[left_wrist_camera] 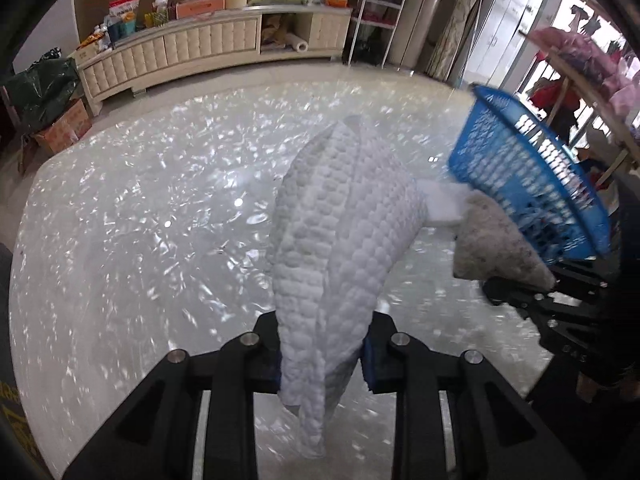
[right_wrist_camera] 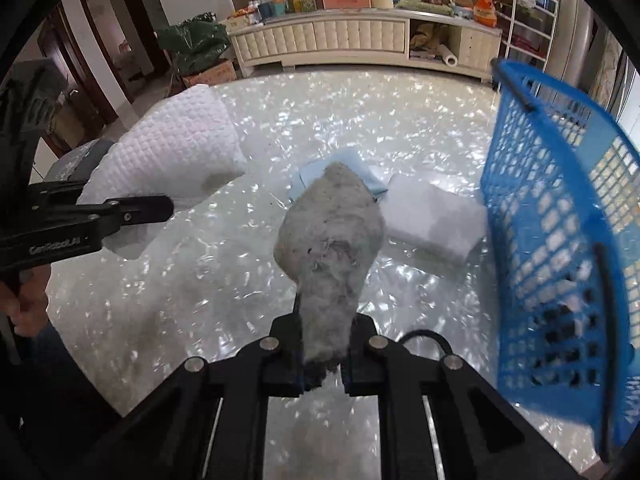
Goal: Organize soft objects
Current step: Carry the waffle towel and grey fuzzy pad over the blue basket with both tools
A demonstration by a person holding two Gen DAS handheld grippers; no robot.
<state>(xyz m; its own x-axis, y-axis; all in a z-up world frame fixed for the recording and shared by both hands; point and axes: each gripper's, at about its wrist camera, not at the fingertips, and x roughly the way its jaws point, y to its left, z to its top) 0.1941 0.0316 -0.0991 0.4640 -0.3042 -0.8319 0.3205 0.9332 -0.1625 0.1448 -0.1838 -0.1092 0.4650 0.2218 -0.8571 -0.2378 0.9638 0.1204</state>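
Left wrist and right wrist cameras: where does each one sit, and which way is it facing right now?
Left wrist: on the left hand-held gripper, looking down its fingers at the white quilted cloth it grips; the right gripper's black frame shows at right.
Right wrist: on the right hand-held gripper, facing the grey fluffy cloth it grips; a hand shows at left.
Shared: blue basket, both cloths, shiny table, cabinet behind.
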